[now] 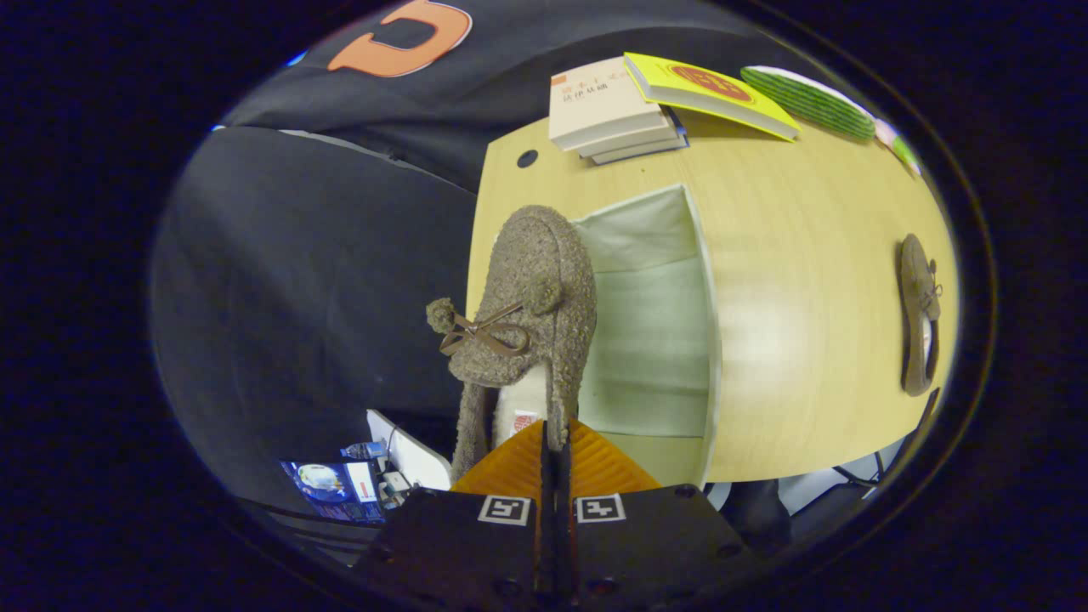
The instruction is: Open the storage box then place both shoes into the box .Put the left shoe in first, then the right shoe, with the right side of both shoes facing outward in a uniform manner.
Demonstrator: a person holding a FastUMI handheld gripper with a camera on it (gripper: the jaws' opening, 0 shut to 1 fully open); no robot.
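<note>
Here, a fuzzy brown shoe is held by the gripper, whose two fingers are pressed close together with the edge of the shoe's heel collar pinched between them. The shoe is made of a woolly, bobbled fabric in a grey-brown tone, and a thin brown lace tied in a bow, ended by two small pompoms, is seen across its upper. A pale lining with a small red-and-white label is visible inside the opening, just ahead of the fingertips. The shoe's long axis is aligned with the fingers: its heel is at the fingertips and its rounded toe is pointed straight away from them, towards the far part of the table. It is lifted off the surface, at the left edge of the storage box, partly over the table's edge. The box is a pale, whitish-green container lying open on the wooden table, its interior seen from above and no lid seen over it. The second shoe, of a similar brown with a lace on top, is laid on the table well apart to the right of the box. Beyond the box, a stack of books is set on the table, with a yellow book leaning beside it.
</note>
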